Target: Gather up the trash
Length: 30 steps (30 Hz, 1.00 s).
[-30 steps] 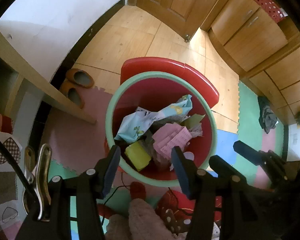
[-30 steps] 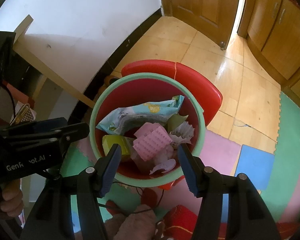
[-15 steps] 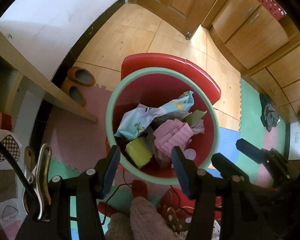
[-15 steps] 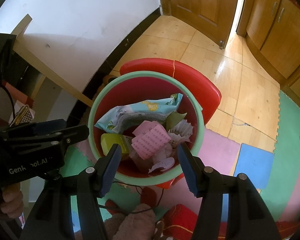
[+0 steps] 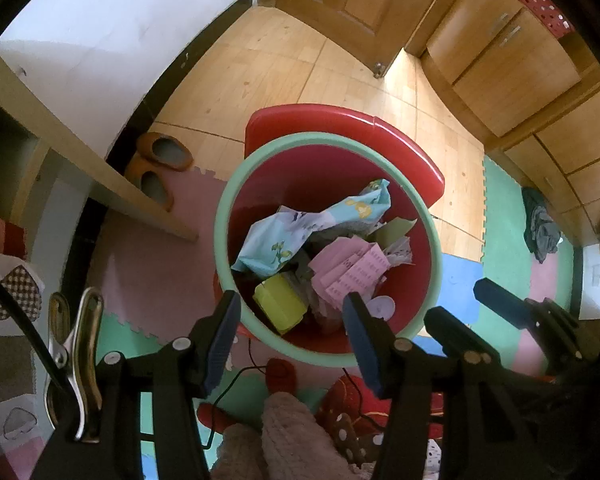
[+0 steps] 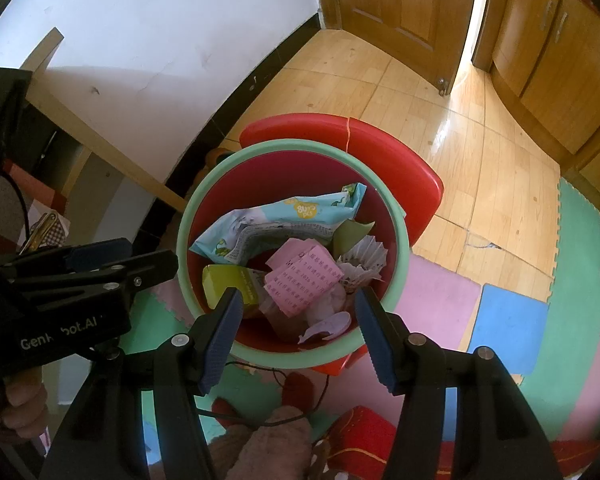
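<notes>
From where I sit, the change over the last second is small: the bin (image 5: 327, 248) has slid slightly lower and grown a touch in both wrist views, so both tools have eased a little closer over it. Nothing inside has shifted. I read that as the drop being done and the trash already collected, with no piece left in either tool.

Going left to right in the left wrist view: a wooden shelf edge (image 5: 100, 184) and a pair of slippers (image 5: 160, 164) lie by the wall. Then comes the red bin with its green rim, standing on the foam floor mat (image 5: 148, 256) against a red lid or board (image 5: 340, 124). Inside sit a blue wipes packet (image 5: 312, 228), a yellow box (image 5: 280, 304), pink paper (image 5: 348, 268) and a white crumpled cup liner (image 6: 362, 260). Well to the right, a dark cloth (image 5: 540, 232) lies on the mat.

The left gripper (image 5: 290, 340) hangs above the bin's near rim, pointed down into it, its jaws spread wide with nothing between them. The right gripper (image 6: 298, 336) sits just beside it at the same height, tilted the same way, equally wide and empty. In the right view I can see the left tool's body and the hand (image 6: 8, 412) gripping it at the lower left edge.
</notes>
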Each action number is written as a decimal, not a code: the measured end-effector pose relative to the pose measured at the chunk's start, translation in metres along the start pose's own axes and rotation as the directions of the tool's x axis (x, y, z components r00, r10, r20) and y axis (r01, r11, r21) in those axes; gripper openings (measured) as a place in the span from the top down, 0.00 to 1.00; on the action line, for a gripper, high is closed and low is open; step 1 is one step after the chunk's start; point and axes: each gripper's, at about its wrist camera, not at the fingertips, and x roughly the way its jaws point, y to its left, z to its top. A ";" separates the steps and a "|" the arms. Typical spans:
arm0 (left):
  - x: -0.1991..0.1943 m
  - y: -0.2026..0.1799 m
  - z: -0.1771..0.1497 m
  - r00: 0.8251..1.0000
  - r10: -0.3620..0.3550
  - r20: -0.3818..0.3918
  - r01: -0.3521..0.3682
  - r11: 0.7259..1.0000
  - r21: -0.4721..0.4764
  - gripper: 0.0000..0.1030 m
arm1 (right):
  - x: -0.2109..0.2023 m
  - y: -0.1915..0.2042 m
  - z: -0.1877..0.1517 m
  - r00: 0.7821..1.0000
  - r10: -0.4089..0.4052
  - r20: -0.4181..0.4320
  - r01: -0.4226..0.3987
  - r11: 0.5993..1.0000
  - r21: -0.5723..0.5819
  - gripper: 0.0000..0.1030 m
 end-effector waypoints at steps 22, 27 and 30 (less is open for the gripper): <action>-0.001 -0.001 0.000 1.000 -0.002 -0.006 0.002 1.000 -0.002 0.46 | 0.000 -0.001 -0.001 1.000 0.000 -0.004 0.000 1.000 0.011 0.42; -0.001 -0.004 -0.001 1.000 -0.002 -0.009 0.002 1.000 0.003 0.46 | -0.001 -0.004 -0.003 1.000 -0.003 -0.003 0.003 1.000 0.016 0.42; -0.001 -0.005 -0.001 1.000 -0.002 -0.013 0.002 1.000 0.004 0.46 | -0.001 -0.004 -0.003 1.000 -0.004 -0.004 0.004 1.000 0.017 0.42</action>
